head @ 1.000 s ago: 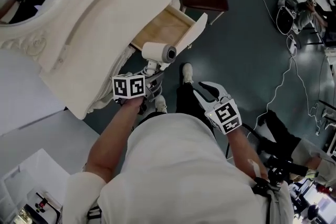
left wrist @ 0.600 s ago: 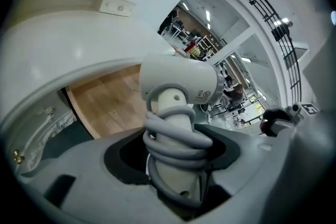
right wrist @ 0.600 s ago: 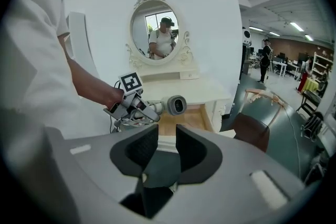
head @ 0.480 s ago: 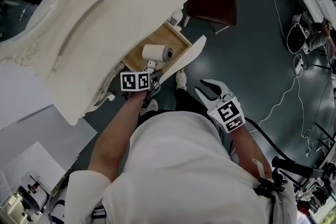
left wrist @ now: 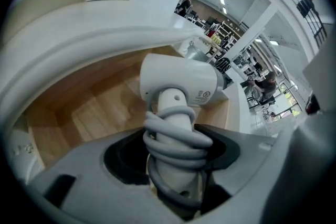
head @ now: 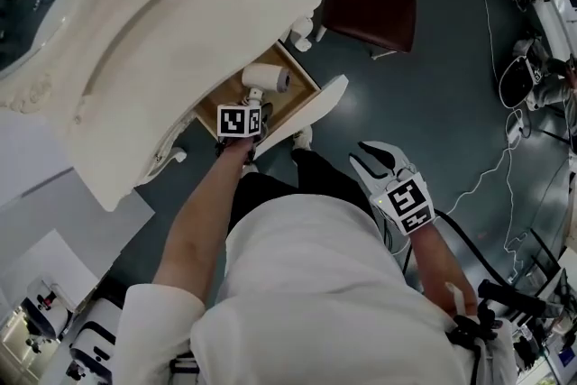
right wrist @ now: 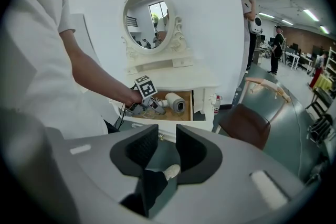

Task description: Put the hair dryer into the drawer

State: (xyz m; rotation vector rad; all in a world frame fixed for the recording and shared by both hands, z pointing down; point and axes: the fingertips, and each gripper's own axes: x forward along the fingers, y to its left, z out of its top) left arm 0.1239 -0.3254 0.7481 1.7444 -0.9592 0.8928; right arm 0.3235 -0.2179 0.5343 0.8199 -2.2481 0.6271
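Left of the head view, a white surface (head: 135,41) overhangs an open wooden drawer (head: 290,96). At centre frame the left tongs (head: 250,101) are clamped on the handle of a white hair dryer (head: 266,77). Its barrel sits inside the drawer's outline, just under the front edge of the surface. No view shows whether it already touches the wood.

The tight gap is the first hazard. If the tongs lift or tilt, the barrel could knock the underside of the surface. If they let go while the dryer is clear of the wood, it would drop with a bang and could roll.

The grey cord (left wrist: 176,139) is wound round the handle exactly where the jaws bite. The grip therefore probably rests partly on soft loops, which could slide. On release a loop could catch a jaw and drag the dryer back out.

The drawer is held by nothing. A push from the dryer against its back or side could slide it inward or jam it.

At lower right the right tongs (head: 371,165) hang with jaws apart and nothing in them. They are well apart from the drawer and too far off to steady it. A dryer left lying with its handle up could also foul the surface when the drawer is closed.
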